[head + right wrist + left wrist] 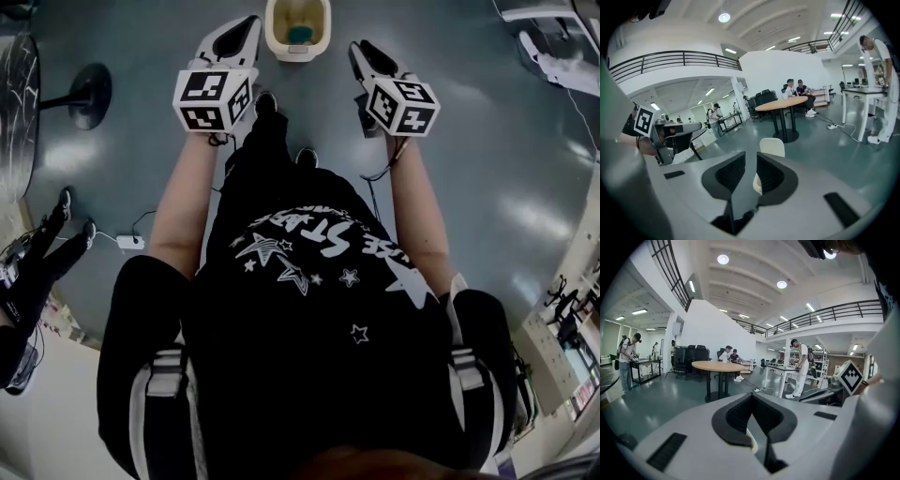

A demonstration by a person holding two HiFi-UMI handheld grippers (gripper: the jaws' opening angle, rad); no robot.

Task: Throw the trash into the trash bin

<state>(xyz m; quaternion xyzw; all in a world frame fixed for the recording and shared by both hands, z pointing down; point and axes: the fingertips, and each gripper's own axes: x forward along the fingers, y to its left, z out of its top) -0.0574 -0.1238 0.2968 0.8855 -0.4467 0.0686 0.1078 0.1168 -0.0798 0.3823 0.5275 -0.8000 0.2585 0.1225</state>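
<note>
A cream trash bin point(298, 42) stands on the grey floor ahead of me, with something teal point(300, 35) lying inside it. My left gripper point(251, 22) is held out just left of the bin, and its pads meet at the tips with nothing held. The right gripper point(357, 49) hangs just right of the bin, its jaws a narrow gap apart and empty. In the right gripper view the bin point(772, 146) rises right behind the gripper point(750, 155). In the left gripper view only a strip of the bin's rim point(751, 440) shows under the gripper point(751, 397).
A round wooden table point(719, 365) on a black pedestal stands farther off, also seen as the table point(783, 105). Its black base point(89, 94) is at the left. A power strip point(129, 242) and cable lie on the floor. Several people stand and sit around the hall.
</note>
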